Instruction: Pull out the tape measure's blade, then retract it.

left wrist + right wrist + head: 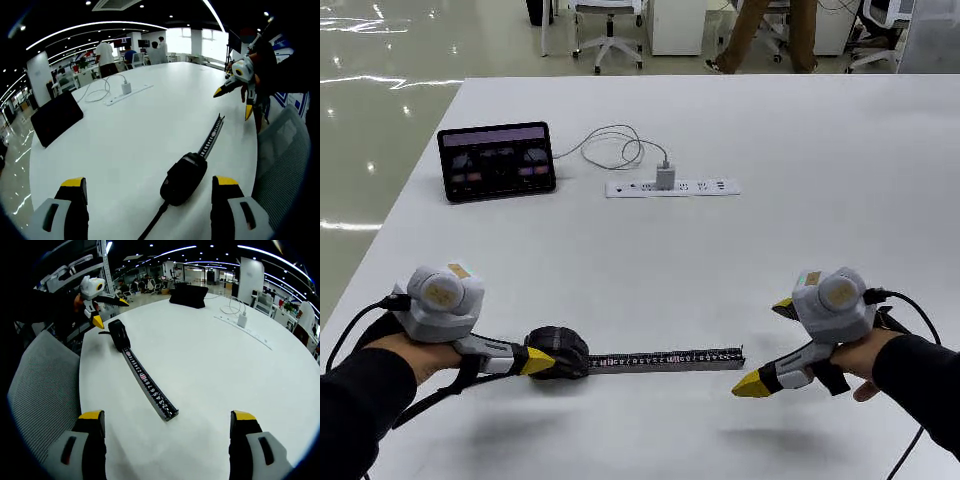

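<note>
Surface (740, 250): white, wide, glossy.

Tape measure (557, 352) is sitting on the near edge of the surface, towards the left. The case is black, rounded and chunky, with a smoother panel on its upper face showing in the left gripper view (183, 178). A thin black strap (152, 225) is trailing from its back end.

Blade (665, 358) is lying pulled out of the case, flat on the surface and running straight towards the right. It is a dark strip with pale numbers and tick marks; the right gripper view (147, 382) is showing single digits in a row along it. The end of the blade is squared off.

Left hand-held gripper (542, 358): jaws are standing wide apart, yellow tips on either side of the case and not gripping it (150, 182). In the head view one yellow tip is looking as if it is touching the case; I cannot tell for sure.

Right hand-held gripper (768, 345): jaws are spread wide, holding nothing. The blade's free end is lying just ahead of and between them (167, 415), apart from both tips.

Further back on the surface: a tablet (497, 160) with its screen lit, a white power strip (672, 187), a charger (665, 177) plugged into it, and a looping cable (610, 148).
</note>
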A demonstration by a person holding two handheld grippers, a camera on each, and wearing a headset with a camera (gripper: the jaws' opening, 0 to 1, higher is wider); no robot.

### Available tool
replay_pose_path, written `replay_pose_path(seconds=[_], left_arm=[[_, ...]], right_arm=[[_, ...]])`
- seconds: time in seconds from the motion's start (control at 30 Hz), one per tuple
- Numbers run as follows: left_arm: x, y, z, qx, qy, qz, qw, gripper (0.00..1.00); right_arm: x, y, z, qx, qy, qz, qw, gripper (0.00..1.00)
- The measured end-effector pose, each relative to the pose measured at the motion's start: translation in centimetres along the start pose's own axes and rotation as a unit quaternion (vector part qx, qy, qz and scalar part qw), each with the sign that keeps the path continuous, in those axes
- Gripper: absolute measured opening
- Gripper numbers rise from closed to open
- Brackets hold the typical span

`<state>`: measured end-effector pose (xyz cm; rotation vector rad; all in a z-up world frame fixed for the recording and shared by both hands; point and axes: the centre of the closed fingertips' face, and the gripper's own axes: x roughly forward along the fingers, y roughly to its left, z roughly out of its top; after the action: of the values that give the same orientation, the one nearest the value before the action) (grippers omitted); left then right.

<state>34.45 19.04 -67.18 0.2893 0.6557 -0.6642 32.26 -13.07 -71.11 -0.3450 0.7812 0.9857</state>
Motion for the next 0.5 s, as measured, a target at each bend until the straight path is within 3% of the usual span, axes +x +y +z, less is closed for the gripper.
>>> replay_pose_path(seconds=[0.33,0.5], left_arm=[[-2.3,-1.2,-1.1,-0.028,-0.031,-0.001,0.9991,1.00],[-3.7,-1.3,-2.7,-0.055,-0.044,0.013,0.9974,1.00]], right_arm=[[-2.1,0.9,-1.6,0.031,-0.044,-0.037,0.9979,1.00],[-3.7,1.3,-2.9,0.047,-0.062,-0.055,0.9954,1.00]])
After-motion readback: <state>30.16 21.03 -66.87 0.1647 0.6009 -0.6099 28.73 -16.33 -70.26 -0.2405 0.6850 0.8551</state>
